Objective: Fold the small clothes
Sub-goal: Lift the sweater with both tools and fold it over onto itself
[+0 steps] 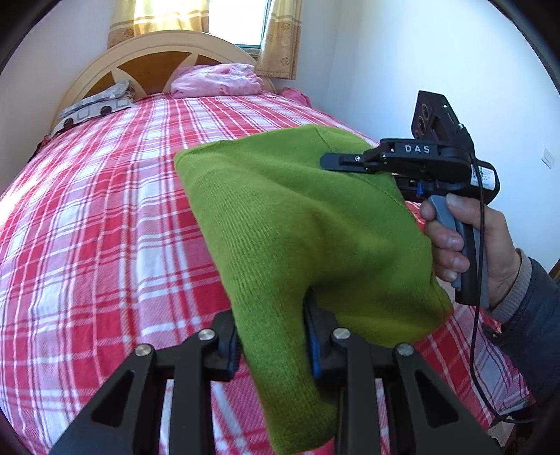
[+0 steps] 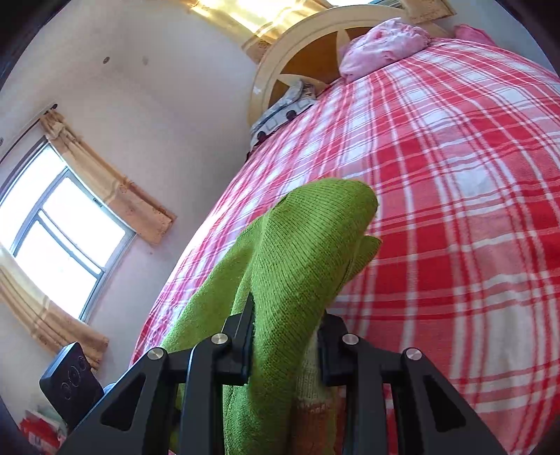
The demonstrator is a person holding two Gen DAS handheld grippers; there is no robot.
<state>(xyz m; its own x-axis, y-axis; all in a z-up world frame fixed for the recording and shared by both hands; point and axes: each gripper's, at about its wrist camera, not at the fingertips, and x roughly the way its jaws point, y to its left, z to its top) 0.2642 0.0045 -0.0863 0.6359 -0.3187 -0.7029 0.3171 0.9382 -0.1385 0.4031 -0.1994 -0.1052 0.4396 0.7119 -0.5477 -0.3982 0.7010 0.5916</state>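
The left gripper (image 1: 274,344) pinches a fold of the green knitted garment (image 1: 297,224); the right gripper (image 2: 285,346) clamps another part of it — the cloth hangs between the two, lifted above the red plaid bed cover (image 1: 105,217); farther back lie a pink pillow (image 1: 217,80) and the wooden headboard (image 1: 150,66).

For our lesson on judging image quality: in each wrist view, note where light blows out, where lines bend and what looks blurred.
Left wrist view: the window is blown out white, the plaid bed cover bulges from fisheye distortion. Right wrist view: the side window glares, the headboard curves, and the green knit garment is slightly soft at its far tip.
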